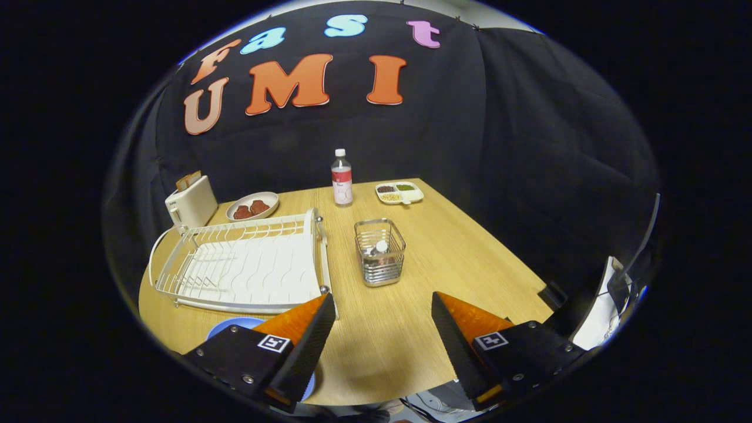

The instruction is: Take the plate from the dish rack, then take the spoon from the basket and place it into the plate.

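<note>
Table point(446, 247); plate point(235, 325) under left finger (jaws point(382, 308) apart).

Your gripper point(382, 329) hangs with fingers apart over the table point(470, 258), the plate point(232, 326) under its left finger. Ahead sits the basket point(380, 251), the spoon point(380, 247) inside; the dish rack point(241, 264) lies left.

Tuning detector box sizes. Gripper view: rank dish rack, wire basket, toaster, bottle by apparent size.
1. dish rack, by far the largest.
2. wire basket.
3. toaster, close to the basket in size, so that order is unsure; it also sits farther back.
4. bottle, smallest.
The gripper is open, fingers apart over bare table.
</note>
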Available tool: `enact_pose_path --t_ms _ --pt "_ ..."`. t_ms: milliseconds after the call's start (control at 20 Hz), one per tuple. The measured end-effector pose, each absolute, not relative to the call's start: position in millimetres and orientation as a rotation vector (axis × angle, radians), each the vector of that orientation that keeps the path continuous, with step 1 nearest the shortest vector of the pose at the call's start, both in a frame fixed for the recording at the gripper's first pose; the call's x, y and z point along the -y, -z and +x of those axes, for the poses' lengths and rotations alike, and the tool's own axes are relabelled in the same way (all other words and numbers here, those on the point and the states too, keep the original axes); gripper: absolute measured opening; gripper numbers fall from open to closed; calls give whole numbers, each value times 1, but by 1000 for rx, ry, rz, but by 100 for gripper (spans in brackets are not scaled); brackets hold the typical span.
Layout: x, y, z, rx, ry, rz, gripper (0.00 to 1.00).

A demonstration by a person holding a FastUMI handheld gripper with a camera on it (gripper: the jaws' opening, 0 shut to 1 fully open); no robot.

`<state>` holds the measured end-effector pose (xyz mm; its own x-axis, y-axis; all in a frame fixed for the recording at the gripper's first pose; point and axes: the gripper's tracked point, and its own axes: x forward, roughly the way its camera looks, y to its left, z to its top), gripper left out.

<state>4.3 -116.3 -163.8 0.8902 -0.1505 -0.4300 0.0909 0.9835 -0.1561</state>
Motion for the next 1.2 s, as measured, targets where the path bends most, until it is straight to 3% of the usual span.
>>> enact_pose_path --t_ms 400,500,900,1050,1200 --pt "115 160 70 -370 -12 -240 98" --pt "113 169 84 -378 -38 -224 94" --pt "118 208 118 -431 -98 -219 45" --pt "118 211 121 -438 -110 -206 19" --pt "120 205 120 -437 -119 -206 11"
